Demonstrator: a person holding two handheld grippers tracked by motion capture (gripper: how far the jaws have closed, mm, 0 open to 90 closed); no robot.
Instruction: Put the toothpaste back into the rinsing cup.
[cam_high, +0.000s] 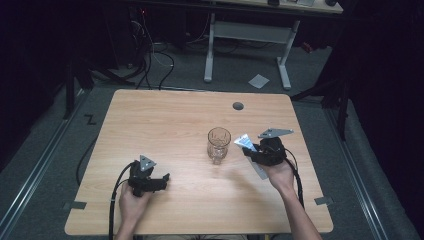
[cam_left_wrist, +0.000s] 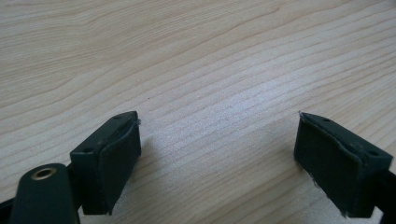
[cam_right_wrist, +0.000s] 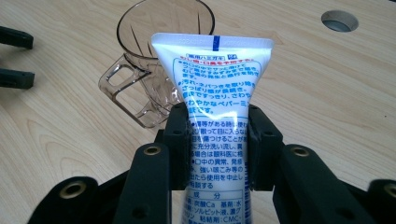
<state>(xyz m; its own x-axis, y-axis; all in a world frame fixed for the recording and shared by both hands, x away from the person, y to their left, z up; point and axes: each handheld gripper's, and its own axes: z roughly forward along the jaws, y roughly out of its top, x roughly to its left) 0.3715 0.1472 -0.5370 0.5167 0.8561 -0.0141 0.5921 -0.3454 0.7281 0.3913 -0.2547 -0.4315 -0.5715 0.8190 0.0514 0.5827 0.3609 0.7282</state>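
Observation:
A clear plastic mug (cam_high: 218, 144) with a handle stands upright near the middle of the wooden table (cam_high: 165, 115). My right gripper (cam_high: 256, 151) is just right of it, shut on a white toothpaste tube (cam_high: 245, 142) with blue print. In the right gripper view the tube (cam_right_wrist: 215, 93) rises between the jaws with its flat crimped end up, and the mug (cam_right_wrist: 154, 65) stands right behind it. My left gripper (cam_high: 162, 181) rests low at the front left, open. Its pads (cam_left_wrist: 116, 158) stand wide apart over bare wood.
A round cable hole (cam_high: 238, 106) sits in the table's far right part. Beyond the table stand a white-legged desk (cam_high: 250, 35) and loose cables on the floor. A sheet of paper (cam_high: 259, 80) lies on the floor.

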